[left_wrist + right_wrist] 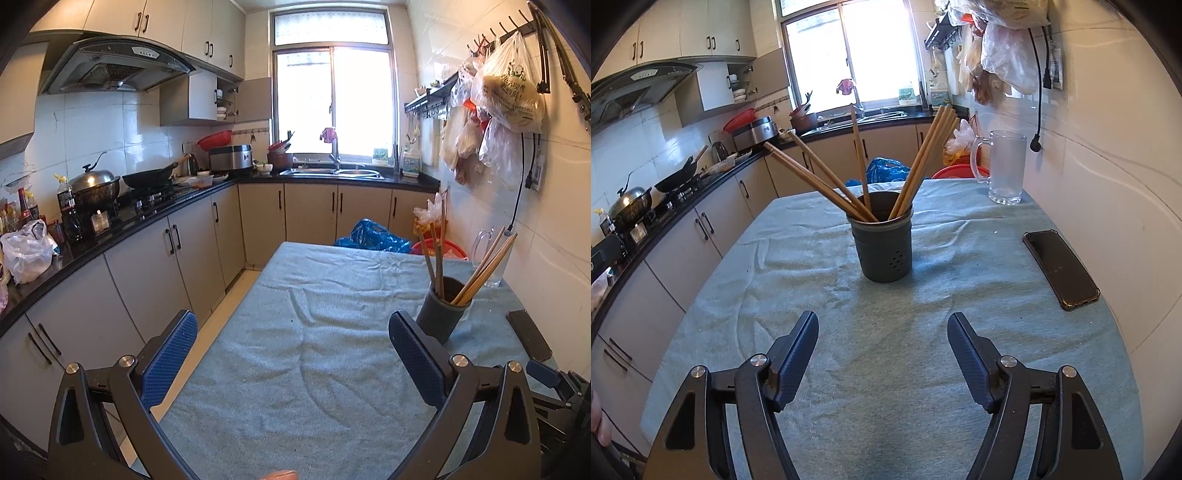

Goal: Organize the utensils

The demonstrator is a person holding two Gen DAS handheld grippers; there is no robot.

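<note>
STEP: tidy splayed light wooden chopsticks (827, 181) | LOCATION: dark grey perforated cylindrical holder (884, 243), mid-table on blue-green terry cloth (849, 350) | LEFT GRIPPER (291, 345): jaws apart, empty | RIGHT GRIPPER (882, 345): jaws apart, empty | METHOD: approach high; gather sticks gently without tipping holder.

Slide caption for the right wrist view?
Open right gripper faces a holder of chopsticks on the table.
</note>
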